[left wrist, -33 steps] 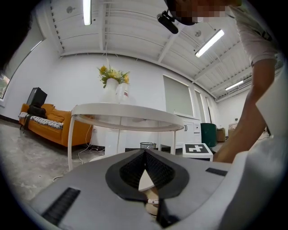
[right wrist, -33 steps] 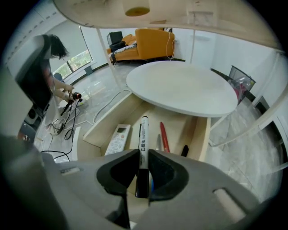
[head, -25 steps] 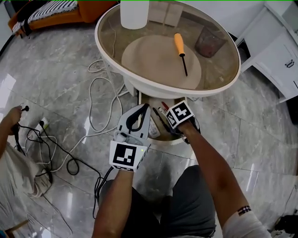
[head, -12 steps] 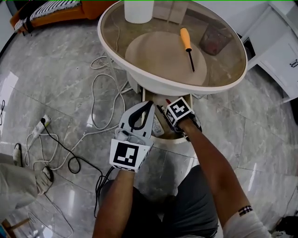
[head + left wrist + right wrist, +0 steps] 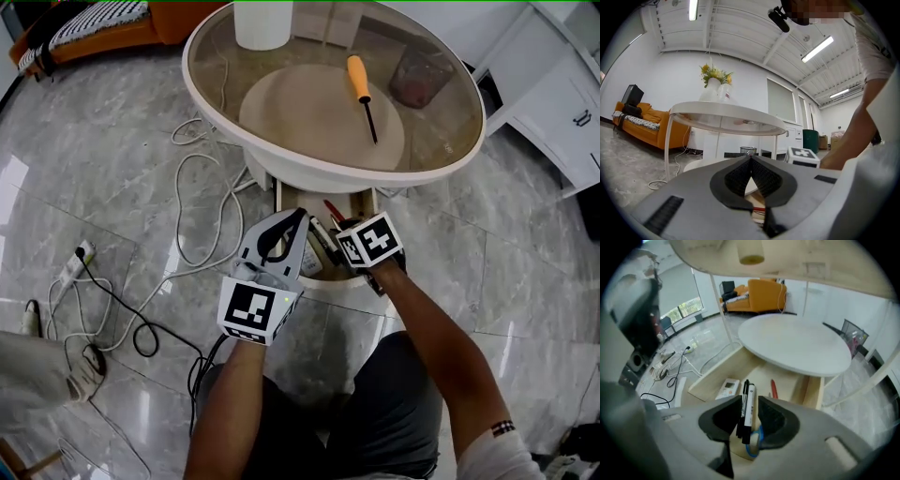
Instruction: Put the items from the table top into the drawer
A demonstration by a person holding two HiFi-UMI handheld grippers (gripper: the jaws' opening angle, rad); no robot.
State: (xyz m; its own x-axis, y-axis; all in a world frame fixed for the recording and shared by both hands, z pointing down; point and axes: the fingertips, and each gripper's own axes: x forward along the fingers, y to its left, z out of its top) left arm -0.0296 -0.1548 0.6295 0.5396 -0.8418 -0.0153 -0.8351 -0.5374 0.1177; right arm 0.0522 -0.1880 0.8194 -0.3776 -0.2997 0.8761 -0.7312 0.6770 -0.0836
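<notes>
We judge the job well along: a remote (image 5: pixel 726 387), a red pen (image 5: pixel 774 388) and two markers (image 5: pixel 747 404) are in the open drawer (image 5: pixel 710 376) at six o'clock under the tabletop (image 5: pixel 323 181). Only the screwdriver (image 5: pixel 359 82), tip toward five o'clock, lies on the glass, as before. On the right gripper (image 5: pixel 750 416) the fingers have just been opening and stand released around the markers, seemingly clear of them. On the left gripper (image 5: pixel 750 161) they are clenched on nothing.
</notes>
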